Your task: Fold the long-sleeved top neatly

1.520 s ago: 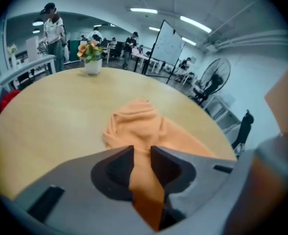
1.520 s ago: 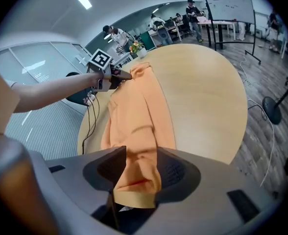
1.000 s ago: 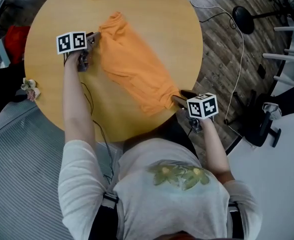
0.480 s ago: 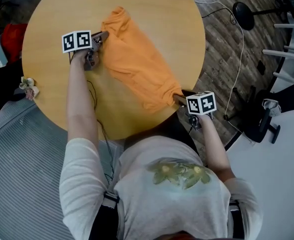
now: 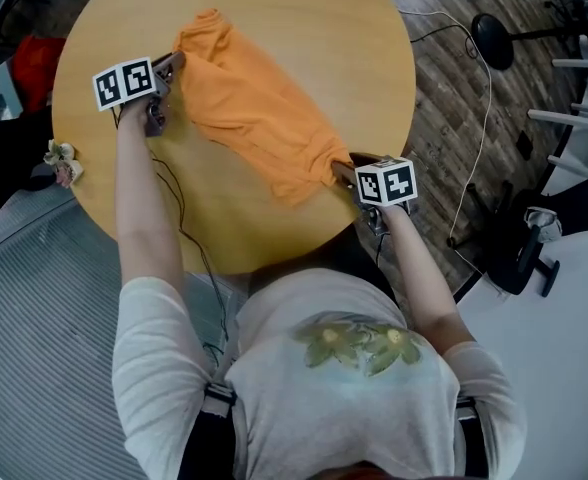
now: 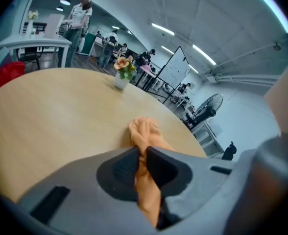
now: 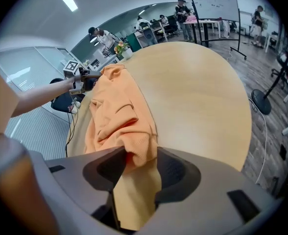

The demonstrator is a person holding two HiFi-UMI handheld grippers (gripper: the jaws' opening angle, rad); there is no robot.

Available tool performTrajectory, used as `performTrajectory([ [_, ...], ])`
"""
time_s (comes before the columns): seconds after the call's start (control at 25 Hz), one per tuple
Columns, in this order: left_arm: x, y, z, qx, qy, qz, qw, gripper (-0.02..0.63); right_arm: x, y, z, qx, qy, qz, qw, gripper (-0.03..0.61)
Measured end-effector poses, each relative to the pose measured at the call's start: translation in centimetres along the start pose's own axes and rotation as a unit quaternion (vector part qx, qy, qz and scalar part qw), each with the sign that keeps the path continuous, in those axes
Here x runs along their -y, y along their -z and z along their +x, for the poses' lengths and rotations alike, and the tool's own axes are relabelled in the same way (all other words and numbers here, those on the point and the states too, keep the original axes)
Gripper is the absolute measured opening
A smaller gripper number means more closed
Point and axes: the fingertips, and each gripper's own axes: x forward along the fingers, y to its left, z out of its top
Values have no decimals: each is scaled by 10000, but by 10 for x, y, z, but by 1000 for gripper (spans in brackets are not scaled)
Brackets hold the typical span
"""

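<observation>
**As two grippers clamp its ends, the orange top (image 5: 249, 108) lies across the round table (image 5: 304, 28)**

Where the head view looks down on the scene, the orange top forms a loosely gathered, wrinkled band. It runs from the far left of the round table to its near right rim and rests on the wood between. The left gripper (image 5: 174, 61), at the end of the person's outstretched left arm, meets the far-left end of the cloth. The right gripper (image 5: 340, 168) meets the near-right end, just at the table's edge.

In the left gripper view, the jaws have just been closing and now stand almost together. Their pads pinch a thin fold of the orange fabric, which hangs down between them. Just beyond the tips, a small knot of the top sits on the table. Farther off, a small vase of flowers (image 6: 123, 75) stands on the wood.

In the right gripper view, the jaws stand wide. A thick bunch of the top's edge fills the gap and touches both pads. From there the garment stretches away along the left part of the table to the left gripper at its far end, with bare wood to the right.
</observation>
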Motion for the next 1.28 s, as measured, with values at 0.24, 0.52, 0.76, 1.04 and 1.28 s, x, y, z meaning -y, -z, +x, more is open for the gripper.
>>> performTrajectory([
  [0.24, 11, -21, -50, 662, -408, 950, 9924, 51, -10, -35, 21, 16, -125, -335, 9994, 206],
  [0.52, 171, 22, -81, 901, -471, 4356, 8944, 51, -15, -43, 17, 223, -291, -301, 9989, 207],
  [0.76, 285, 195, -42, -79, 245, 5963, 8024, 51, -11, -30, -6, 440, -555, -56, 9975, 206],
  [1.04, 267, 292, 4, -966, 2, 5696, 8162, 54, -9, -14, -21, 288, -915, -293, 9950, 225],
  [1.28, 281, 267, -31, -622, 34, 4498, 8910, 77, 8, -48, -37, 852, -981, 249, 9912, 230],
])
